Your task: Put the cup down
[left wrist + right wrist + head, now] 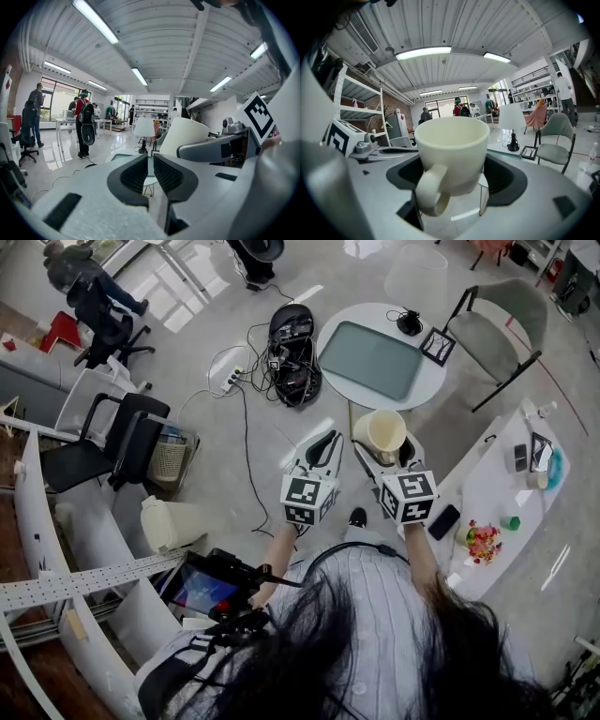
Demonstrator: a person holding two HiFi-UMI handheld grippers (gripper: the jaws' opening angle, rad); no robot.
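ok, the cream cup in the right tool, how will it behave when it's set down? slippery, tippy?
The cup looks rigid and smooth-glazed, so probably slippery; the right tool grips only its lower body. Wide mouth, narrower base: could tip if released tilted. Likely ceramic, so brittle; the handle would keep it from rolling far.

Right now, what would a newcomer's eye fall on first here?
A cream cup fills the right gripper view, clamped in the right gripper, handle toward the camera. The left gripper is shut and empty beside it. Both hang over the floor, near a round white table.
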